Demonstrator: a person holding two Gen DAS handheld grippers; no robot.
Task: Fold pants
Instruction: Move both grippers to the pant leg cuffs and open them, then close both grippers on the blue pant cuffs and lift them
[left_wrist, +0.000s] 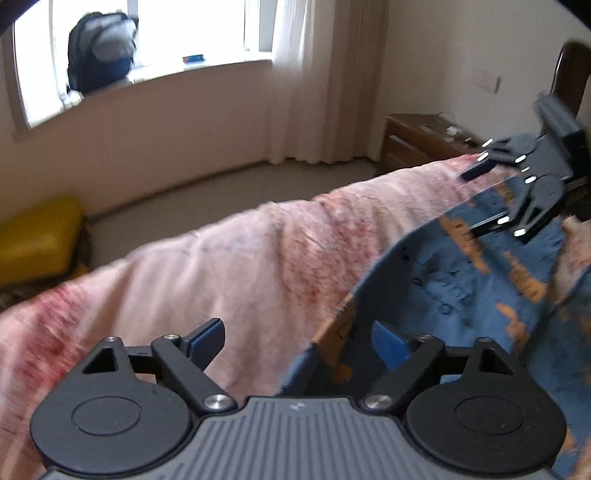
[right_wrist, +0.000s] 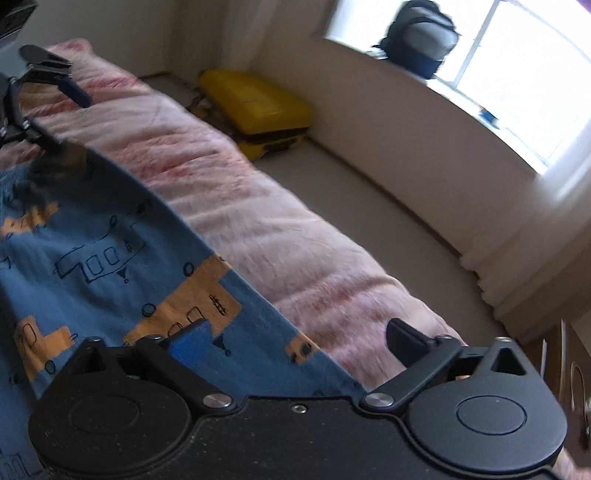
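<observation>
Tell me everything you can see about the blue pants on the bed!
The pants are soft-looking blue cloth printed with orange blocks and dark outline drawings that look like vehicles. They lie spread out on a fuzzy pink blanket, one long edge running straight, not yet folded. Both grippers hover open above that edge, apparently not touching. The ends are out of view.

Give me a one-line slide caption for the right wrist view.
Open right gripper straddling the edge of blue patterned cotton pants on a pink blanket.
</observation>
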